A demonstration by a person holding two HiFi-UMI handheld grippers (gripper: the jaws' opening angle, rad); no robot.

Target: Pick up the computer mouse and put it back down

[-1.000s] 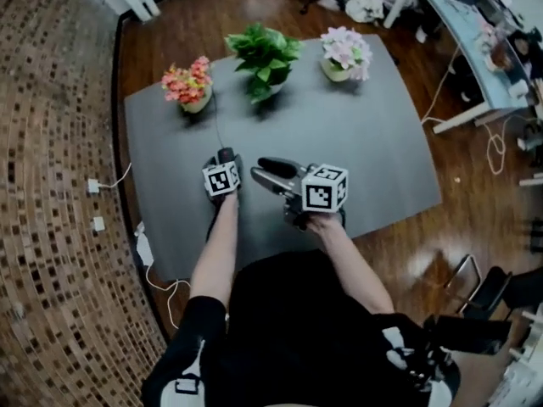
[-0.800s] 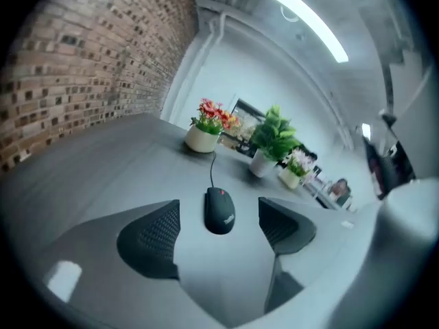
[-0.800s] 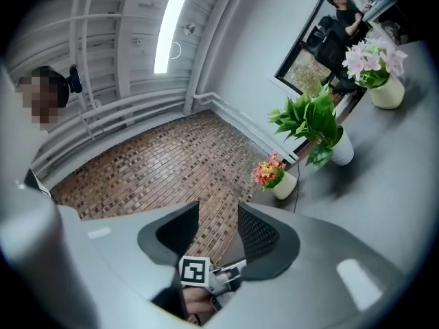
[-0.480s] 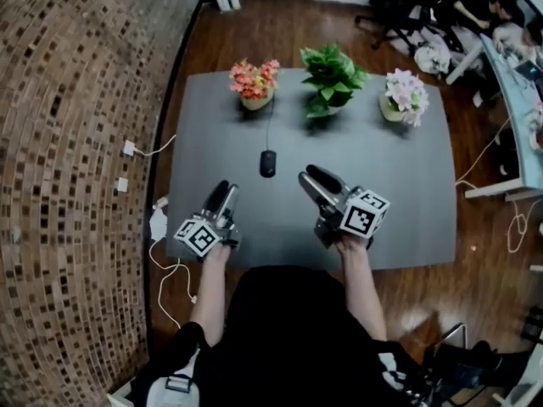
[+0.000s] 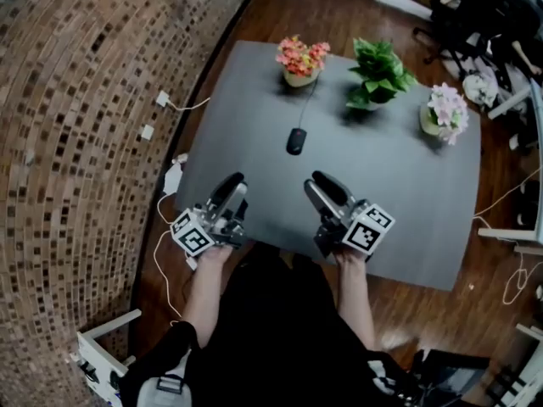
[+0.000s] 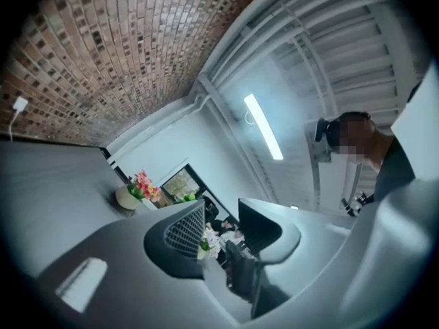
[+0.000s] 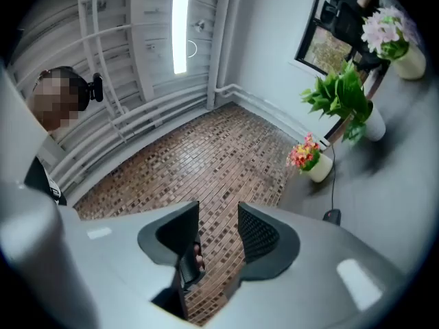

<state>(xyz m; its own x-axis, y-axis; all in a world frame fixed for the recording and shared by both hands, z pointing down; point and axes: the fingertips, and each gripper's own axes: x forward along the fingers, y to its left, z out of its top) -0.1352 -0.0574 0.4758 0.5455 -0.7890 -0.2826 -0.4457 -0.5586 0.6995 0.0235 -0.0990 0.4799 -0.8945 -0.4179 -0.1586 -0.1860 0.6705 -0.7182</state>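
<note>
Along the far edge of the grey table (image 5: pixel 407 185) stand a pot of orange-pink flowers (image 5: pixel 301 58) near the left corner, a leafy green plant (image 5: pixel 378 73) midway, and pale pink flowers (image 5: pixel 446 108) near the right corner.

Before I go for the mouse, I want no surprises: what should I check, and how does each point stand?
1. Mouse lies free on the table, nothing on it: ok.
2. Left hand-held gripper empty: ok, nothing between its jaws.
3. Left jaws wide enough for the mouse: not ok, they are closing; reopen first.
4. Right hand-held gripper open and empty: ok.
5. Table between both grippers and the mouse bare: ok.
6. Cable out of the approach: ok, it runs from the mouse's far end toward the flower pot.
</note>
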